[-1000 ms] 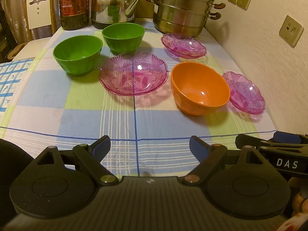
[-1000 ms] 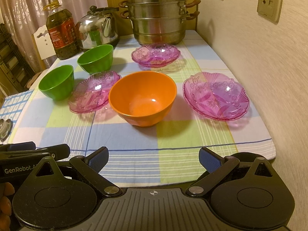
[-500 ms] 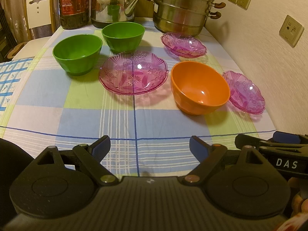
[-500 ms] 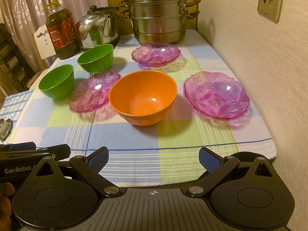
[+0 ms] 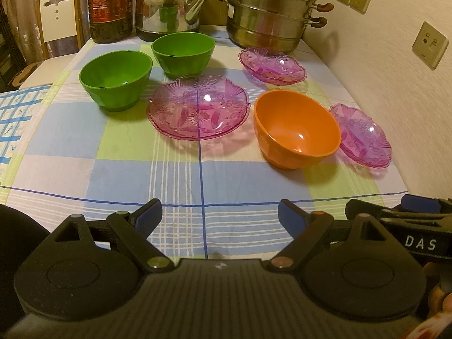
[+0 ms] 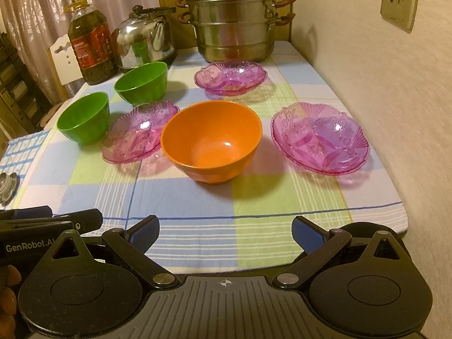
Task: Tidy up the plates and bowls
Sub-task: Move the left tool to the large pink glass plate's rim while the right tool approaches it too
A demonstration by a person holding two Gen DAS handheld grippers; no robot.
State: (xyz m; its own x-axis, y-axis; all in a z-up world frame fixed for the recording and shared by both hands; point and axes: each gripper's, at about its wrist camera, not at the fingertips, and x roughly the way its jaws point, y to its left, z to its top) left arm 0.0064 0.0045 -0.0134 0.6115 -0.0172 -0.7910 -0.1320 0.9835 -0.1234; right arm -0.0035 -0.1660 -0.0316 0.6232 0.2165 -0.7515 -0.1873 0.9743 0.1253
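left gripper [image 5: 219, 217]: spread wide, holding nothing, at near edge of surface [image 5: 127, 152] | right gripper [image 6: 225, 231]: likewise apart and bare | orange bowl [image 6: 210, 141]: centre, upright, flanked by pink plates left [image 6: 139, 131] and right [image 6: 320, 138] | third pink plate [image 6: 230, 77]: far, before steamer pot [image 6: 234, 25] | two green bowls [image 6: 83, 117] [image 6: 141, 82]: far left, apart
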